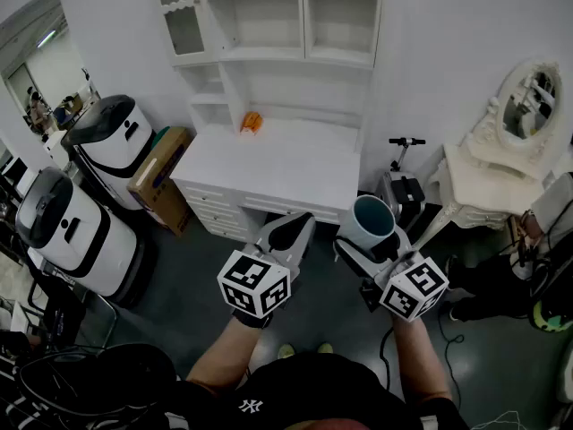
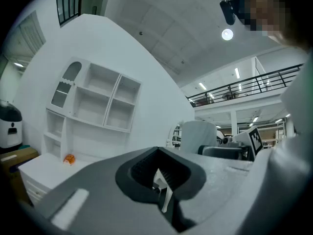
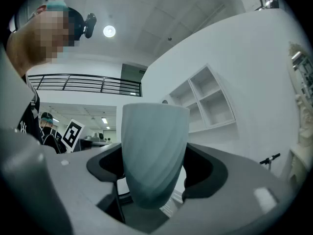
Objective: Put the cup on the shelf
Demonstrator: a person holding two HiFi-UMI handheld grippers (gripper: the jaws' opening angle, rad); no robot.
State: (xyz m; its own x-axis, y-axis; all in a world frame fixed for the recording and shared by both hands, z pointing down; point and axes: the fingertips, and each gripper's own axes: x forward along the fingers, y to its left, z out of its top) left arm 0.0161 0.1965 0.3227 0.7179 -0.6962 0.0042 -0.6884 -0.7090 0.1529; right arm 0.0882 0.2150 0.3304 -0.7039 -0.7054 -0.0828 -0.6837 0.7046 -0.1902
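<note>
Well, we begin with the white shelf (image 1: 277, 16), which rises from the back of the desk (image 1: 295, 173) and stands against the wall. Left of the desk stand two white machines (image 1: 112, 141) with dark tops, and right of the desk there is a white vanity (image 1: 488, 164) carrying an oval mirror. A cardboard box (image 1: 161, 177) leans just beside the desk's left end. In front of the desk, over the dark floor (image 1: 179, 276), we hold both tools level. The left hand-held gripper (image 1: 303, 222) is near the middle of the desk's front edge, its jaws together with nothing between them. The right hand-held gripper (image 1: 374, 238) is in front of the desk's right corner, its jaws spread wide and clamped on the cup (image 3: 154, 155). The cup is pale blue-green and upright, mouth up, held clear of the desk and not yet on the shelf. Smallest is an orange object (image 1: 252, 121), which lies at the back of the desk, left of its middle.
</note>
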